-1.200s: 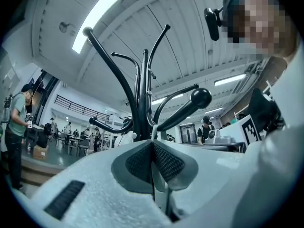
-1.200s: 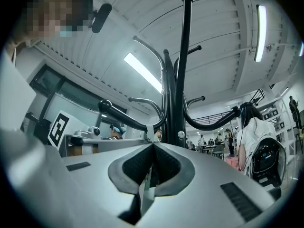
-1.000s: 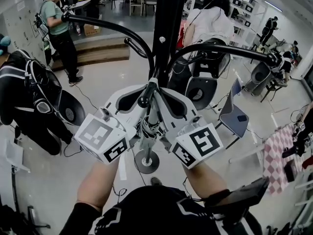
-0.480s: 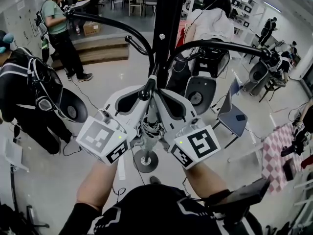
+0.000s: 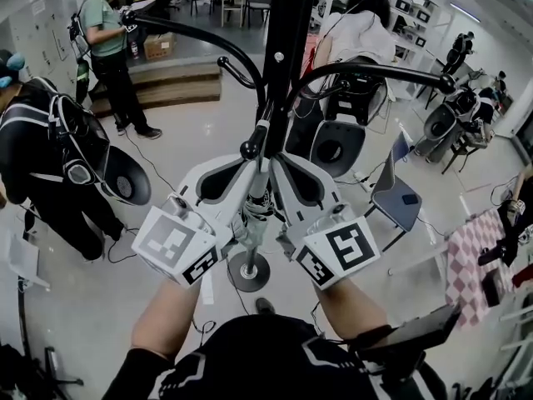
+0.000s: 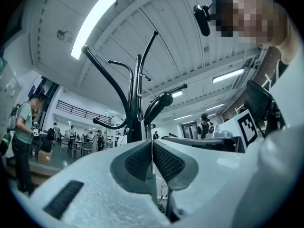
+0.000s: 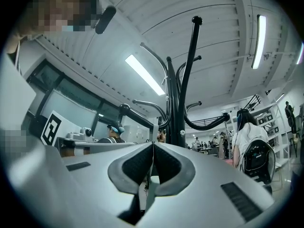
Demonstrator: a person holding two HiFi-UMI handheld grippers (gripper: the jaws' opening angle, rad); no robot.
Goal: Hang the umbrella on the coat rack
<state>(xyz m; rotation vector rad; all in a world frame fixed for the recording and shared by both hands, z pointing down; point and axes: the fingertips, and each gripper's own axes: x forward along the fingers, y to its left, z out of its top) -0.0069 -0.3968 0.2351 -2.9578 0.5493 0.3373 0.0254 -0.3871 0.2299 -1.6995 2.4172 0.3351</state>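
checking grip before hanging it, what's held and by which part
The umbrella, near its top, just under the handle; the left hand-held gripper and right hand-held gripper are both shut on it.

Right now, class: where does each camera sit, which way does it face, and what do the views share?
Head view: on the person's head, facing down onto forearms, left gripper, right gripper and the folded patterned umbrella held between them.
Left gripper view: rides that gripper, facing up past its shut jaws; the person's head shows top right.
Right gripper view: mirrored; head top left.
Shared: the tall black metal coat rack.
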